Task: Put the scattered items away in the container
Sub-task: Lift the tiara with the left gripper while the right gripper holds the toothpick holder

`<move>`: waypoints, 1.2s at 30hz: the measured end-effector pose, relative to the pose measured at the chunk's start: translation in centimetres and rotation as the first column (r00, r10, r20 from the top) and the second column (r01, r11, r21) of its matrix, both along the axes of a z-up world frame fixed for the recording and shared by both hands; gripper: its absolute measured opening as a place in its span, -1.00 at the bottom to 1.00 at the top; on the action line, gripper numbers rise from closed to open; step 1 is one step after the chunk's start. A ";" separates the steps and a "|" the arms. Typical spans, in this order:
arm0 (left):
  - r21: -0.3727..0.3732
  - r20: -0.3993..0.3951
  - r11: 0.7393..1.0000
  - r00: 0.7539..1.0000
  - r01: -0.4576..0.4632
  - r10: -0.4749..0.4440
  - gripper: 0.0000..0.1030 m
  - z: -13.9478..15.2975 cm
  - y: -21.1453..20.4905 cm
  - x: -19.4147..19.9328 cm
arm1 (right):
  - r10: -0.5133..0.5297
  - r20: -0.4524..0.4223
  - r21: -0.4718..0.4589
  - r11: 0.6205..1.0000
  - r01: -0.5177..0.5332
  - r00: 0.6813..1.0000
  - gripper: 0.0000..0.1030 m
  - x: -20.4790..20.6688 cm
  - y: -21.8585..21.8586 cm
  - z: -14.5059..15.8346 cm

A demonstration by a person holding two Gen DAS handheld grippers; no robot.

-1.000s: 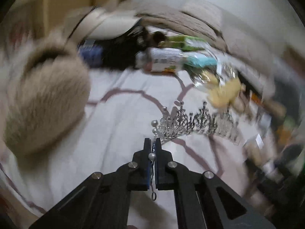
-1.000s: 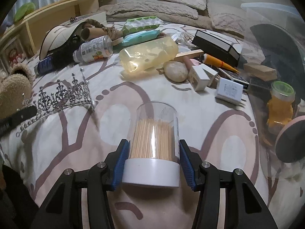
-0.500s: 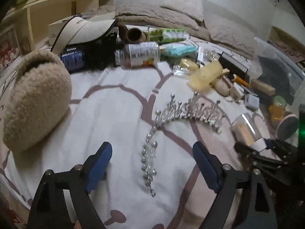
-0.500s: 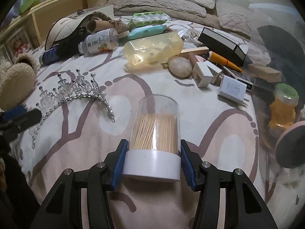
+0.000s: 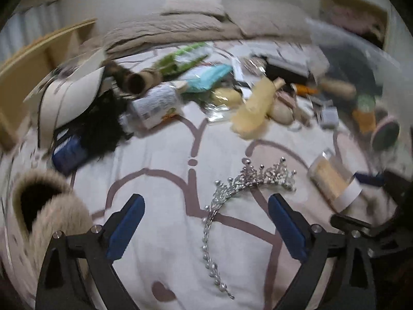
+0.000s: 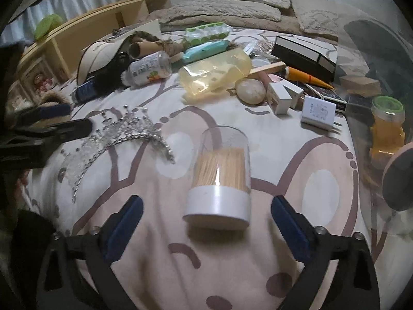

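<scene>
A silver tiara (image 5: pixel 254 178) lies loose on the patterned bedspread. My left gripper (image 5: pixel 205 201) stands over its band, jaws wide and still opening, touching nothing. A clear toothpick jar (image 6: pixel 222 173) with a white base rests on the bed between the jaws of my right gripper (image 6: pixel 206 202). Those jaws are opening too, with a gap on each side of the jar. In the right wrist view the tiara (image 6: pixel 121 131) sits left of the jar, with the left gripper (image 6: pixel 62 118) beside it. The clear plastic container (image 6: pixel 382 51) stands at the right edge, with a green-lidded jar (image 6: pixel 387 126) inside.
Clutter fills the far half of the bed: a drink can (image 6: pixel 149 68), a yellowish bag (image 6: pixel 216 73), a cap (image 6: pixel 100 54), a black box (image 6: pixel 304 54) and a white charger (image 6: pixel 318 112). A furry slipper (image 5: pixel 46 217) lies left of the left gripper. A wooden shelf (image 6: pixel 85 31) runs along the left.
The left gripper let go of the tiara's band, opened wide and drew back. The right gripper opened off the toothpick jar, which now rests free on the bed.
</scene>
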State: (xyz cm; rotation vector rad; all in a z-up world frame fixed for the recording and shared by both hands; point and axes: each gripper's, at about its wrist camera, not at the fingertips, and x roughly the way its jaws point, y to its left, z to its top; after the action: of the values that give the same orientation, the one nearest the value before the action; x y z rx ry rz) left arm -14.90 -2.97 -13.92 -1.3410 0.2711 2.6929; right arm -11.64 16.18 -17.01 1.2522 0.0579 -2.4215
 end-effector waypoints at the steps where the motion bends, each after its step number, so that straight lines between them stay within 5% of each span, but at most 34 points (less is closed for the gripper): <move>1: -0.021 0.010 0.999 1.000 0.023 -0.023 0.88 -0.2 0.3 -0.4 | -0.001 -0.006 -0.003 1.000 0.001 1.000 0.94 0.2 0.1 0.1; 4: -0.041 0.047 0.997 0.997 0.064 -0.062 0.83 -0.9 0.6 -1.3 | -0.036 -0.012 -0.023 0.999 0.036 0.999 0.95 0.5 1.0 0.3; 8: -0.049 0.114 0.997 0.992 0.066 -0.060 0.02 -2.0 0.5 -2.6 | -0.081 0.043 -0.085 0.993 0.085 0.996 1.00 0.1 2.4 0.0; 11: -0.045 0.143 0.996 0.987 0.078 -0.071 -0.23 -2.6 0.5 -3.0 | -0.088 0.061 -0.114 0.989 0.094 0.994 1.00 -0.1 2.7 0.0; 21: -0.010 0.213 0.996 0.973 0.090 -0.086 -0.34 -4.0 0.5 -4.1 | -0.107 0.072 -0.104 0.988 0.114 0.992 1.00 -0.2 2.4 -0.6; 24: 0.006 0.227 0.996 0.969 0.093 -0.092 -0.58 -4.2 0.5 -4.4 | -0.135 0.047 -0.072 0.988 0.138 0.990 1.00 -0.7 2.1 -0.7; 36: -0.015 0.234 0.996 0.968 0.092 -0.086 -0.61 -4.2 1.1 -4.3 | -0.119 0.050 -0.016 0.993 0.120 0.992 0.39 -2.9 0.4 -1.7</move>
State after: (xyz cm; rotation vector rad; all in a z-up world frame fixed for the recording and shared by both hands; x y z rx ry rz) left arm -19.18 -1.91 -18.15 -1.5947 0.3327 2.4378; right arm -14.50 16.61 -18.75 1.3409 -0.0549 -2.4842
